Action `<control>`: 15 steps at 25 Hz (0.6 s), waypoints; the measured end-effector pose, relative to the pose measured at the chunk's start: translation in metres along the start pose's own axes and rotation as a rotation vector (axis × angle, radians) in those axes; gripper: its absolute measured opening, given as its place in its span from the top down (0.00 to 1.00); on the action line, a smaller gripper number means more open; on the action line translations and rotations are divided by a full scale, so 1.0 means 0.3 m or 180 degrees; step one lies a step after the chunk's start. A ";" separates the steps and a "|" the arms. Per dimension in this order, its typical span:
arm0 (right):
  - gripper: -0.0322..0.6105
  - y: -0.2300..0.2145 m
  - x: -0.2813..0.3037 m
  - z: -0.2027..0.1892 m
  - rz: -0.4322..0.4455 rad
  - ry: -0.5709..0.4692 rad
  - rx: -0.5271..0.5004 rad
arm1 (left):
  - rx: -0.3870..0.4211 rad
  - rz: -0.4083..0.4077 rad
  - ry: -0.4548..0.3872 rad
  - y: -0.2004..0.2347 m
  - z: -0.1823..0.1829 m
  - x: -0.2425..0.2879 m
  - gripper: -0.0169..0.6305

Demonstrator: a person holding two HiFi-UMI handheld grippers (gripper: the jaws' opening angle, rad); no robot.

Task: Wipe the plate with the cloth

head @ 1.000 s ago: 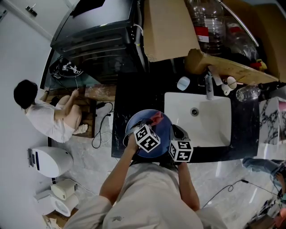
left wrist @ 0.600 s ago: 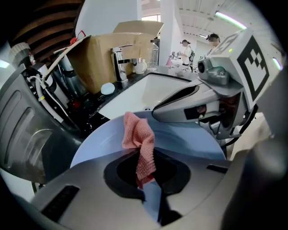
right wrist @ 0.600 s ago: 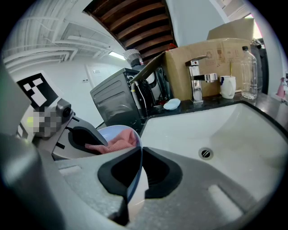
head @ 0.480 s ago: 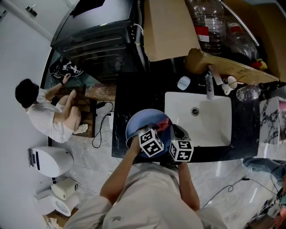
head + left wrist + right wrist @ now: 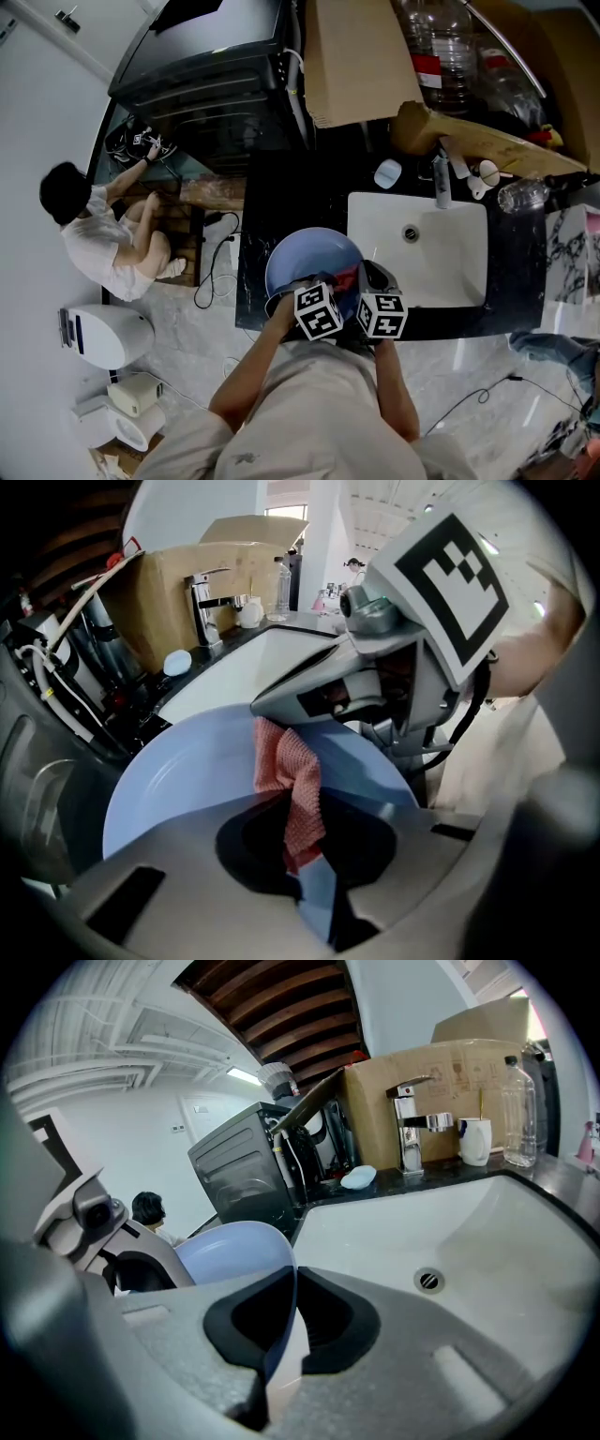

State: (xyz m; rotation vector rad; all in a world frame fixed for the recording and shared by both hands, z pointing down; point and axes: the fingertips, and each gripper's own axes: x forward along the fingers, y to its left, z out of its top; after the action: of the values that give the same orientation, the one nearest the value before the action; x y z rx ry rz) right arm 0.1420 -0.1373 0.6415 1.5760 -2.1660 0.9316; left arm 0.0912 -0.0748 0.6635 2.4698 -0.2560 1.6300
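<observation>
At the black counter [image 5: 281, 192]: a person stands by the white sink [image 5: 450, 272] with a gripper in each hand and holds a pale blue plate [image 5: 298, 258] just left of the basin.
Right gripper [image 5: 281, 1337]: its jaws are clamped on the plate's rim, which runs edge-on between them, so this gripper serves as the vice.
Left gripper [image 5: 312, 883]: its jaws are closed on a red checked cloth [image 5: 286, 785], which drapes across the plate's face close to where the other gripper bites.
Step in hand: this reads as the wiping itself. The cloth covers only a narrow strip of the blue surface, and the broad face beside it lies bare.
Doing it well: the cloth wants to lie flat rather than bunched. The left gripper should press lightly and sweep in arcs from the held rim, across the centre, to the far edge.
Steadiness: the right grip needs to be firm, since pressure on a plate held at one point of its rim may twist it.
Risk: if the cloth slides aside, the hard jaws could scrape the plate. A slip would send the plate toward the counter's front edge or the basin.
</observation>
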 end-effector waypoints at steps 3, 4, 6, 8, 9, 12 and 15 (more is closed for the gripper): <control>0.92 0.000 -0.001 0.002 0.0000 0.0000 -0.0001 | 0.0016 -0.0097 0.0032 -0.034 -0.008 -0.010 0.92; 0.92 0.000 -0.001 0.002 0.0000 0.0000 -0.0001 | 0.0025 -0.0136 0.0032 -0.045 -0.006 -0.017 0.92; 0.92 0.001 0.000 0.003 0.0001 -0.0001 -0.0003 | 0.0044 -0.0196 0.0053 -0.062 -0.015 -0.028 0.92; 0.92 0.002 0.001 0.003 0.0000 0.0001 -0.0006 | 0.0047 -0.0247 0.0101 -0.075 -0.034 -0.034 0.92; 0.92 0.002 0.001 0.003 0.0000 0.0003 -0.0007 | 0.0045 -0.0269 0.0127 -0.080 -0.044 -0.038 0.92; 0.92 0.002 0.001 0.002 0.0005 0.0003 -0.0011 | 0.0017 -0.0313 0.0195 -0.090 -0.073 -0.049 0.92; 0.92 0.002 -0.001 0.002 0.0011 0.0003 -0.0016 | -0.0042 -0.0327 0.0244 -0.092 -0.098 -0.060 0.92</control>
State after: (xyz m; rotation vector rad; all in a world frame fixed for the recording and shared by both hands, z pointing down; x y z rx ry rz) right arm 0.1415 -0.1373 0.6406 1.5697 -2.1693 0.9272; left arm 0.0646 -0.0402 0.6569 2.3628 -0.1271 1.6705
